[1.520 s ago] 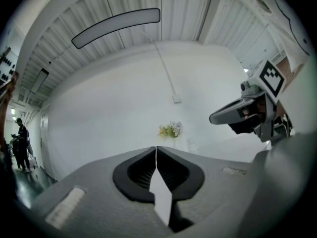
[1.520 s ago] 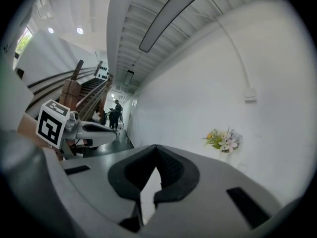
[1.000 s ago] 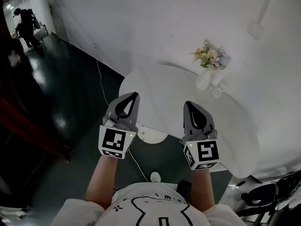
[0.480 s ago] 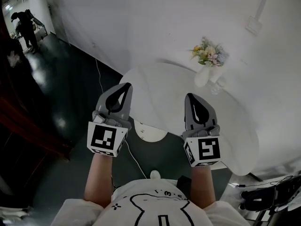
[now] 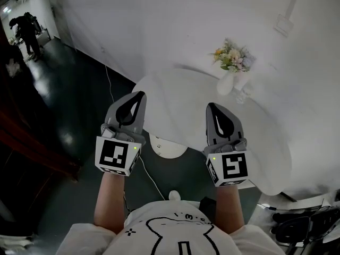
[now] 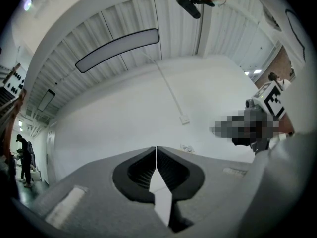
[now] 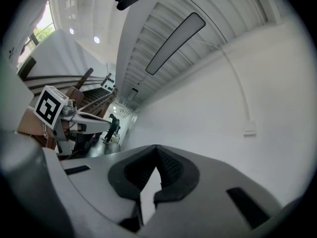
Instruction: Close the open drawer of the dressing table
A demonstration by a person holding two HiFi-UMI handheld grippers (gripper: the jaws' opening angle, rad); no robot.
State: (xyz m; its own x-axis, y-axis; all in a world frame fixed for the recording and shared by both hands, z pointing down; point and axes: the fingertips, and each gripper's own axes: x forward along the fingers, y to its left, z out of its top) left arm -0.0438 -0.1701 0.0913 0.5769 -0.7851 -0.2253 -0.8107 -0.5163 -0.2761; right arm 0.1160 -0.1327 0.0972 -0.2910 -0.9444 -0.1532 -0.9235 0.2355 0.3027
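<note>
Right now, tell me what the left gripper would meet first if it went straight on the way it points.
Probably the white wall. The left gripper, jaws shut and empty, looks at bare wall over its tips; the round table seems to lie below that line, though depth is unclear.

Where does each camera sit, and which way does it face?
Head view: on the head, facing steeply down at the table, forearms, left gripper, right gripper.
Left gripper view: on the left gripper, facing up past its shut jaws at wall, ceiling.
Right gripper view: likewise, on the right gripper.
Shared: both show the ceiling light.
</note>
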